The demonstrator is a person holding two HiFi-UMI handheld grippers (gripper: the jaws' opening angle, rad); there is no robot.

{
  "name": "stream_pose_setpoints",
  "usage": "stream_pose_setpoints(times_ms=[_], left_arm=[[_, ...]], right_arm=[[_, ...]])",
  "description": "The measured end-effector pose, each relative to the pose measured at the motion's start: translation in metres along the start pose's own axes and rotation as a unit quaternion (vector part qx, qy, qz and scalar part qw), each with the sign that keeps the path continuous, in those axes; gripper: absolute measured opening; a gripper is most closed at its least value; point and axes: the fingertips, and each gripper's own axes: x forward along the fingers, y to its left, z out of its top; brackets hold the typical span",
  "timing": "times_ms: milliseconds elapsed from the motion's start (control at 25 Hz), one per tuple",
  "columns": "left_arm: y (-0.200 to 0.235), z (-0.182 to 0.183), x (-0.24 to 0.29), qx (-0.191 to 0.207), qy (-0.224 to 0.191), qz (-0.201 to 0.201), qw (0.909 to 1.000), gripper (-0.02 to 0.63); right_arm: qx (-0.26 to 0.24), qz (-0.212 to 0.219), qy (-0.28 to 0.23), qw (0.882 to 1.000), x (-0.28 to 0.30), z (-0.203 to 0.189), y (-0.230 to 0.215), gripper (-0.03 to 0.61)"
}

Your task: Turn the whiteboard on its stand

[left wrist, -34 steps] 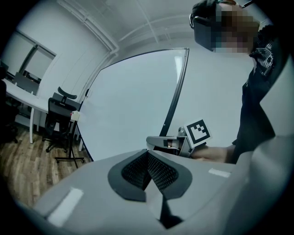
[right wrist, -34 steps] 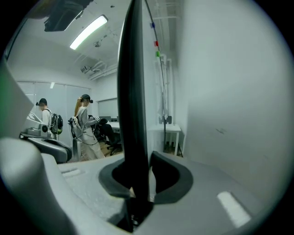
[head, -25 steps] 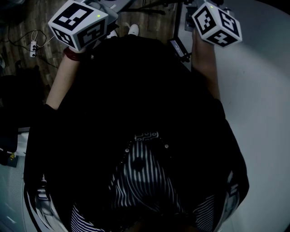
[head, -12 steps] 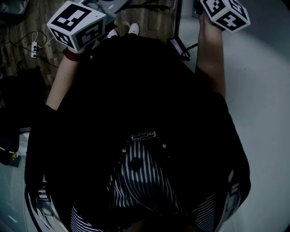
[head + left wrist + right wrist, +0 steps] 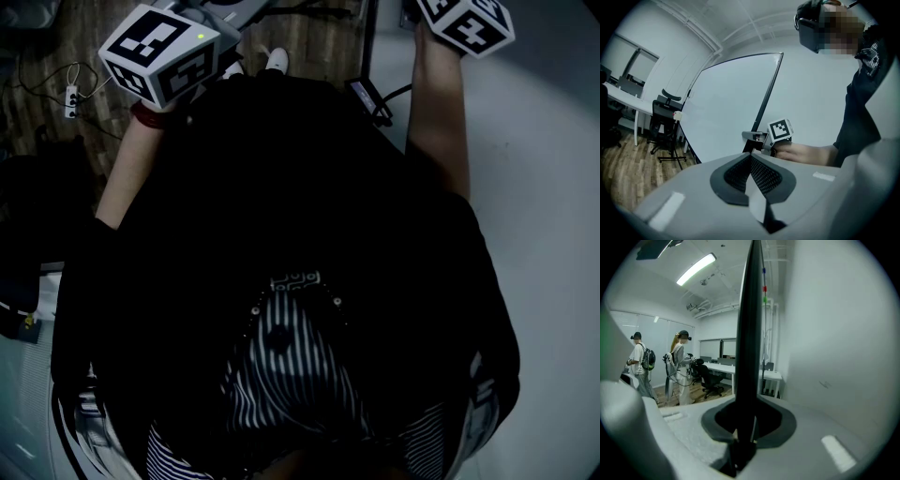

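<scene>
Office furniture, white desks (image 5: 621, 96) and black wheeled chairs (image 5: 663, 110), stands on a brown wood-plank floor (image 5: 628, 164) behind the large white whiteboard (image 5: 731, 108). The board is upright at the person's right, and its pale face fills the right side of the head view; its stand cannot be clearly made out.

Its thin black frame edge (image 5: 750, 324) runs vertically, straight through the right gripper (image 5: 748, 420). The long axis of that edge lies along the gap between the two jaws, and the white face spreads off to the gripper's right. Those jaws are closing on the edge. The frame fills nearly the whole gap, but a thin pale sliver shows beside it, so I judge the pads not quite clamped.

The left gripper (image 5: 751, 174) hangs well apart from the board on the person's left, its jaws pressed together with nothing between them. The right hand is therefore the nearer one. The turn will likely depend on a firm pinch across that upright edge, then a push or pull square to the face so that the panel pivots.
</scene>
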Motion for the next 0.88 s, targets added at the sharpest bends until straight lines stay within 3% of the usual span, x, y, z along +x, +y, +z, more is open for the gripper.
stream_pose_setpoints(times_ms=[160, 400, 720, 880], left_arm=[[-0.002, 0.001, 0.002, 0.004, 0.001, -0.004, 1.0, 0.002], [-0.004, 0.003, 0.004, 0.006, -0.001, -0.01, 0.9999, 0.002], [-0.013, 0.002, 0.01, 0.01, 0.002, -0.026, 0.9996, 0.002], [-0.016, 0.006, 0.007, 0.012, 0.001, -0.027, 0.9995, 0.002]], right_arm=[[0.007, 0.042, -0.001, 0.999, -0.019, -0.005, 0.008, 0.152], [0.002, 0.061, -0.037, 0.997, -0.081, -0.018, 0.015, 0.154], [0.064, 0.165, -0.036, 0.984, -0.12, -0.036, 0.074, 0.133], [0.024, 0.185, -0.03, 0.982, -0.123, -0.034, 0.113, 0.127]])
